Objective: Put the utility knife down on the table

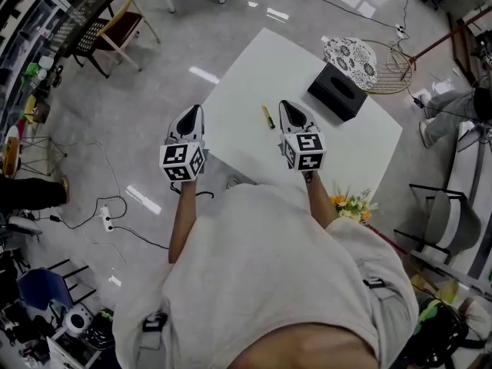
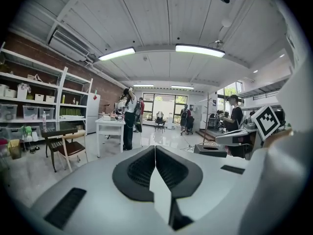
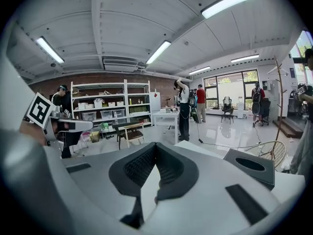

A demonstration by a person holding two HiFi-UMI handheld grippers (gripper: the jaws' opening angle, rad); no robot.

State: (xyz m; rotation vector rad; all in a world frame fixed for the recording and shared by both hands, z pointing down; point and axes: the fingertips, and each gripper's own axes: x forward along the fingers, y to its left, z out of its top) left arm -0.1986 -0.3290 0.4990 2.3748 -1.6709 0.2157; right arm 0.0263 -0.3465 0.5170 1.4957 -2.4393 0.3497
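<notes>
The utility knife (image 1: 267,117), slim and yellow-black, lies flat on the white table (image 1: 254,75) near its front edge. My right gripper (image 1: 288,106) hovers just right of the knife, shut and empty. To the knife's left, my left gripper (image 1: 192,111) is held over the table's left edge, also shut with nothing in it. In the left gripper view the black pads of the left gripper (image 2: 155,148) meet in a closed line. The right gripper view shows the right gripper (image 3: 155,146) with its pads touching too. Neither gripper view shows the knife.
A black tissue box (image 1: 338,91) stands on the table's far right part. Beyond it are a patterned round cushion (image 1: 350,58) and a wire basket (image 1: 392,68). A chair (image 1: 115,29) stands far left, and cables with a power strip (image 1: 106,217) lie on the floor. Yellow flowers (image 1: 350,204) are at my right.
</notes>
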